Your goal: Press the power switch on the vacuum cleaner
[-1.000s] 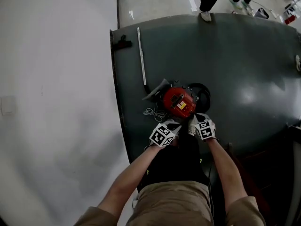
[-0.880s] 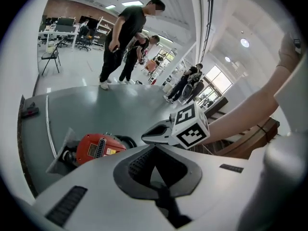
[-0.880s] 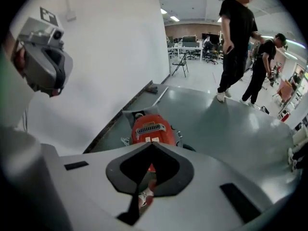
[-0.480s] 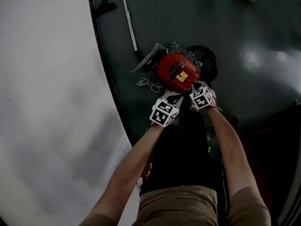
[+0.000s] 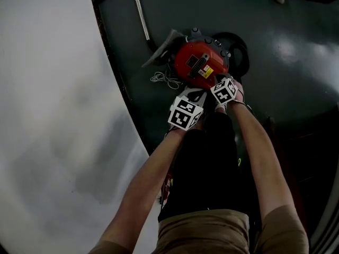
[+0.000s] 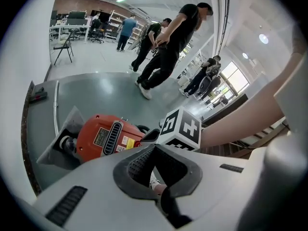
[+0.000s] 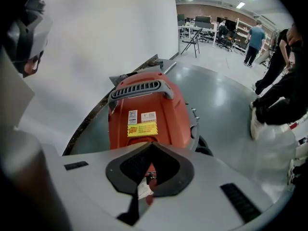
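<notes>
Checking tongs: how wide, holding what?
— Left tongs (image 6: 154, 147) clenched, empty. Right tongs (image 7: 152, 145) clenched, tips at the red vacuum cleaner (image 7: 149, 105); contact unclear.
— Differences between views?
— Head view alone shows the white cord (image 5: 163, 79) beside it on the dark floor (image 5: 296, 89).
— Labels?
— 1 yellow label (image 7: 142, 128), print unreadable.

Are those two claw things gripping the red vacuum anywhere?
No, nothing is held. The left gripper and right gripper both have their jaws closed empty, close to the red vacuum cleaner.
</notes>
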The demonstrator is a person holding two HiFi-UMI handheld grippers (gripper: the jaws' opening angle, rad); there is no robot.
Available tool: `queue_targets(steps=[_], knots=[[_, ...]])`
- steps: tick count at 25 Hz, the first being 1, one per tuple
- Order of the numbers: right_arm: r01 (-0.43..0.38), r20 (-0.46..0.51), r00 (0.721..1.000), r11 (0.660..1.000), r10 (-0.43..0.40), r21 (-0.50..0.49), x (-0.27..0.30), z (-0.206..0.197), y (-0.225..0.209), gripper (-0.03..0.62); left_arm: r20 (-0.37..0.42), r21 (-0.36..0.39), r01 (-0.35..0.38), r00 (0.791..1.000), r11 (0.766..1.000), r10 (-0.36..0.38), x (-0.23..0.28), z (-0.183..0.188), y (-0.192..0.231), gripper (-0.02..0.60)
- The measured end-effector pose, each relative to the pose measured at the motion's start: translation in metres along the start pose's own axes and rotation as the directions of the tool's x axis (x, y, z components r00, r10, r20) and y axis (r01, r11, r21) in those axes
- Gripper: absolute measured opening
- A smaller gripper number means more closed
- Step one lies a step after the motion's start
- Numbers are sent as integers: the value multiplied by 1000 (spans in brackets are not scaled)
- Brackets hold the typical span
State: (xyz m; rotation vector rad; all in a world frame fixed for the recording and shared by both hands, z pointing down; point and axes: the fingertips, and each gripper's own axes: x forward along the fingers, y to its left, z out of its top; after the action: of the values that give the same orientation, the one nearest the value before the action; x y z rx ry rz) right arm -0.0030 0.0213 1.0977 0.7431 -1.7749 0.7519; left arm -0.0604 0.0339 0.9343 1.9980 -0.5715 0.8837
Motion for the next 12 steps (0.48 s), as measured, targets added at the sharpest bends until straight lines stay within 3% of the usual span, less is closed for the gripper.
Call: queue_targets(steps=[6,12], knots=[[46,-29,999,998,-45,44,9,-7,-5,9,14,-6,4,1000,1000,-4,3,-1,-1,5],[0,-69,998,1000,0,2,13,-7,-5,11,22,-15,-8,1000,1000,9,3,0,1,5]])
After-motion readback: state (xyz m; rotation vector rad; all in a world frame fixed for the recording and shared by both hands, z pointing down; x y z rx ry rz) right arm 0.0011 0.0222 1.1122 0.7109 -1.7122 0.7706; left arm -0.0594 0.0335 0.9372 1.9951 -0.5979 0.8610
